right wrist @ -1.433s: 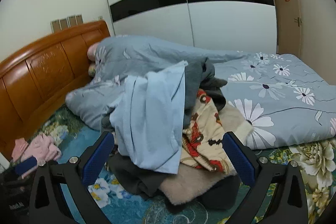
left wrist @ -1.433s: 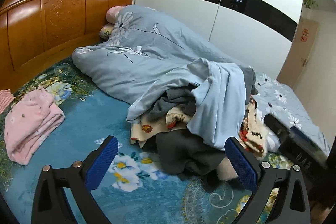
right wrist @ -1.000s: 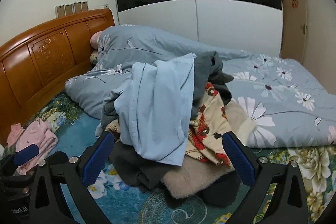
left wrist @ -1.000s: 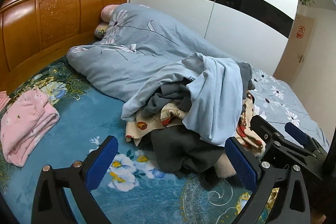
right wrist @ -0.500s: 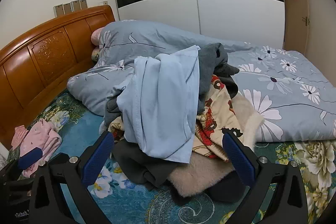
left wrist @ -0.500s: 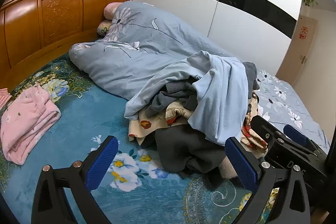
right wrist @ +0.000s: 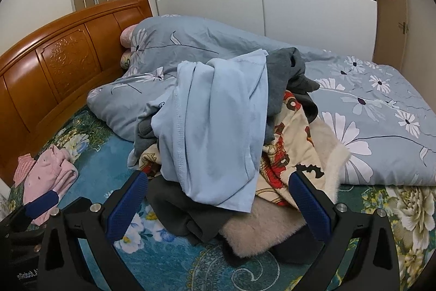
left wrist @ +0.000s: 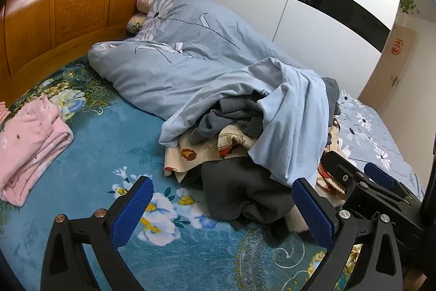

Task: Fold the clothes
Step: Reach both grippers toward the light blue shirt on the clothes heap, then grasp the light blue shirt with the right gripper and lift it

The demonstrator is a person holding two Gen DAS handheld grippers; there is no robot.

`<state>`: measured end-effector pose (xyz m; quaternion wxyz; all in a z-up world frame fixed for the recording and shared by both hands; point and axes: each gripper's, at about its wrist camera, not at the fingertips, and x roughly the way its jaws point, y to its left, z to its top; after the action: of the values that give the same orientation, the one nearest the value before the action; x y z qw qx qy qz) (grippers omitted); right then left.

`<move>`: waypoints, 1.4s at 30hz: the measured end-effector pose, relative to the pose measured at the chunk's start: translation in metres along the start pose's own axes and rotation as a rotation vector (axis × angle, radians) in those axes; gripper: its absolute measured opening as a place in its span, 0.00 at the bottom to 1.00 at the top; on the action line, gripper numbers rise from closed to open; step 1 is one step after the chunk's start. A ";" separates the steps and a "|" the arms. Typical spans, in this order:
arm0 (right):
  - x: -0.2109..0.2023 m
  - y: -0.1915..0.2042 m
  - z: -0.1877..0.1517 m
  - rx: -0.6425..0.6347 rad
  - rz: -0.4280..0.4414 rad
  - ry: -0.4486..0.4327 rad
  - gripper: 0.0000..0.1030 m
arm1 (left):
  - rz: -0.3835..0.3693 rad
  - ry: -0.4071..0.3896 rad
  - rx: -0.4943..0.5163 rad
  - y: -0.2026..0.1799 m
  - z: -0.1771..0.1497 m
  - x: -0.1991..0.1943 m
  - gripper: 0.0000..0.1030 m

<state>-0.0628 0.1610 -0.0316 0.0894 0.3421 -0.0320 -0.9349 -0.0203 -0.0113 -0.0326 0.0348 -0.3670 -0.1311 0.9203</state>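
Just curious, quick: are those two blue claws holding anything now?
Left gripper: open, holding nothing.
Right gripper: open, holding nothing, facing the light blue cotton shirt.

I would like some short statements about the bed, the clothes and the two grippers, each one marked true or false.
1. The light blue cotton garment lies on top of the clothes pile. True.
2. The left gripper is shut on the dark grey garment. False: it is open and holds nothing.
3. The pink folded garment lies apart from the pile, near the carved wooden headboard. True.
4. The right gripper is open and empty. True.
5. The grey-blue flowered duvet is folded into a neat square. False: it lies rumpled across the bed.
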 end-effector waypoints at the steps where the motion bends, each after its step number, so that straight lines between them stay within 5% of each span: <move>1: 0.001 0.001 0.001 -0.003 0.000 0.003 1.00 | 0.000 0.001 -0.002 0.001 0.000 0.001 1.00; 26: 0.020 0.025 0.011 -0.060 -0.015 0.033 1.00 | 0.014 0.057 -0.040 0.030 -0.002 0.015 1.00; 31: 0.030 0.051 0.050 -0.195 -0.116 -0.056 1.00 | 0.110 0.047 -0.001 0.050 -0.016 0.011 1.00; 36: 0.074 0.067 0.102 -0.212 -0.145 -0.031 1.00 | 0.181 0.013 0.020 0.072 -0.025 -0.003 1.00; 37: 0.084 0.067 0.109 -0.198 -0.156 -0.008 0.89 | 0.187 0.010 0.013 0.077 -0.025 -0.007 1.00; 40: 0.117 0.063 0.116 -0.147 -0.211 0.122 0.19 | 0.203 0.002 -0.020 0.093 -0.028 -0.017 1.00; 42: 0.124 0.059 0.116 -0.115 -0.224 0.158 0.15 | 0.208 0.001 -0.041 0.101 -0.030 -0.022 1.00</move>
<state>-0.2223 0.0800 -0.0141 0.0062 0.4101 0.0672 -0.9095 0.0190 -0.1053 -0.0658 -0.0684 -0.3796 -0.1112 0.9159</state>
